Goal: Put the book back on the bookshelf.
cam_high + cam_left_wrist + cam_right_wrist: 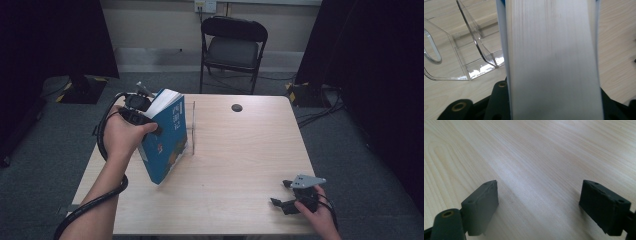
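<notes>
A thick blue book [167, 140] hangs tilted over the left half of the wooden table [240, 160], its lower corner close to the tabletop. My left gripper [145, 120] is shut on it near the top, one jaw on each cover. In the left gripper view the white page edge [554, 60] rises between the black jaws. A clear plastic book stand [192, 127] sits just right of the book, and it appears again as a clear plastic book stand [469, 57] on the table behind the book. My right gripper [282, 192] rests at the table's front right, open, with bare wood between its pads [481, 205].
A small black round disc [237, 107] lies near the table's far edge. A black folding chair [234, 47] stands beyond the table. Dark screens flank both sides, with cables on the grey floor at the right.
</notes>
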A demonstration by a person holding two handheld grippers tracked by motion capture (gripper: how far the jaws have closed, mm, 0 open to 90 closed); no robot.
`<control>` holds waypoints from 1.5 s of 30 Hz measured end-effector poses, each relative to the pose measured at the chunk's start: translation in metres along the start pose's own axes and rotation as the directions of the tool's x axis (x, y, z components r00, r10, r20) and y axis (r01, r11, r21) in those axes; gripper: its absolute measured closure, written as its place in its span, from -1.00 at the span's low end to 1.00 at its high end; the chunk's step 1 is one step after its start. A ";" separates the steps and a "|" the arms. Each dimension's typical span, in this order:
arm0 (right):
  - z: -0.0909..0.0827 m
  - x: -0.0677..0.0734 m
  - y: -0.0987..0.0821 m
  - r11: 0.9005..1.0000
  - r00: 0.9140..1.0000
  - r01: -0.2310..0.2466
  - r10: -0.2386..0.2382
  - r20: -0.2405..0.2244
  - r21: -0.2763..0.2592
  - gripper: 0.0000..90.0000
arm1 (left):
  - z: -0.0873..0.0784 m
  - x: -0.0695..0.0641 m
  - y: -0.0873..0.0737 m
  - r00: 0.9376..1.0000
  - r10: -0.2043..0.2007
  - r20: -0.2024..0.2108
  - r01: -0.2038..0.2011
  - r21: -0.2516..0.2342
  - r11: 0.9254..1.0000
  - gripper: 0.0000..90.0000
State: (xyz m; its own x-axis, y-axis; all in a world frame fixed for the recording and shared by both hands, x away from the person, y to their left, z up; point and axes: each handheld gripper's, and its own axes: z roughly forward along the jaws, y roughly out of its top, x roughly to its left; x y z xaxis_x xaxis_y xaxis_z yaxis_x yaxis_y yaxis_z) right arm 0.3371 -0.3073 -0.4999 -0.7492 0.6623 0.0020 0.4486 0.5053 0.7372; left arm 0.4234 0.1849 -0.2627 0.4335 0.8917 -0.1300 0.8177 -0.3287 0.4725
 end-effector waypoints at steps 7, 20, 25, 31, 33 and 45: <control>0.000 0.000 0.000 1.000 1.000 0.000 0.000 0.000 0.000 -0.68 | 0.006 -0.005 0.007 1.000 -0.004 -0.021 0.004 0.010 1.000 0.38; 0.000 0.000 0.000 1.000 1.000 0.000 0.000 0.000 0.000 -0.68 | 0.016 -0.009 0.016 0.999 -0.036 -0.041 0.037 0.005 0.999 0.38; 0.000 0.000 0.000 1.000 1.000 0.000 0.000 0.000 0.000 -0.68 | 0.018 -0.008 0.019 0.997 -0.052 -0.053 0.052 -0.001 0.999 0.38; 0.000 0.000 0.000 1.000 1.000 -0.001 0.001 0.000 0.000 -0.68 | 0.022 -0.009 0.022 0.996 -0.064 -0.056 0.064 -0.002 0.998 0.38; -0.001 0.000 0.000 1.000 1.000 0.000 0.000 0.007 0.005 -0.68 | 0.024 -0.010 0.022 0.996 -0.070 -0.059 0.070 -0.001 0.998 0.38; 0.000 0.000 0.000 1.000 1.000 0.000 0.000 0.003 0.002 -0.68 | 0.029 -0.011 0.027 0.993 -0.088 -0.079 0.088 -0.005 0.996 0.38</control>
State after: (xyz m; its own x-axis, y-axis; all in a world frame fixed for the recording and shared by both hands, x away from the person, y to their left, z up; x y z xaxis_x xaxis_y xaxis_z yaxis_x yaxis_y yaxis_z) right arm 0.3369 -0.3073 -0.4998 -0.7480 0.6637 0.0002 0.4497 0.5065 0.7357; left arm 0.4521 0.1564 -0.2739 0.3288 0.9389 -0.1017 0.8506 -0.2476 0.4639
